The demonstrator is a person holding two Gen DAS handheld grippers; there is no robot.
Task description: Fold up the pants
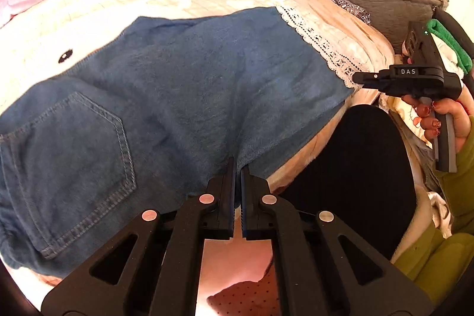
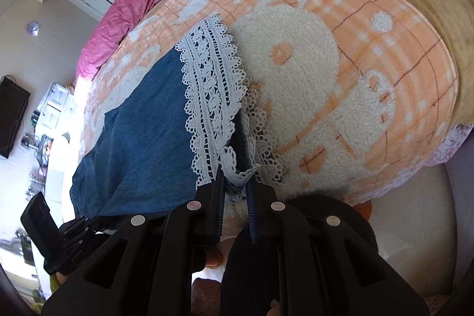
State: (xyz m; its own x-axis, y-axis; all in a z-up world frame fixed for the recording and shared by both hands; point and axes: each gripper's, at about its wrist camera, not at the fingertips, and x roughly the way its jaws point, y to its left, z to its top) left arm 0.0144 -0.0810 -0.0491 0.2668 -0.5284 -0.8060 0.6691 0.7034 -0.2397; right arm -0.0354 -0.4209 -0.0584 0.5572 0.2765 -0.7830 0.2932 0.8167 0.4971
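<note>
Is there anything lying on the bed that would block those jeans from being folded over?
Nothing visible does. Both grippers already pinch the jeans: the left gripper at the near edge, the right gripper at the lace hem. The blanket beyond lies bare.

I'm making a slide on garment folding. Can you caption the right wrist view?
Right gripper pinches the white lace hem of blue denim pants on an orange blanket.

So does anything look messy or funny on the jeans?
The white lace hem of the blue denim pants is rumpled and curled over near the right gripper, which pinches it; nothing looks torn.
</note>
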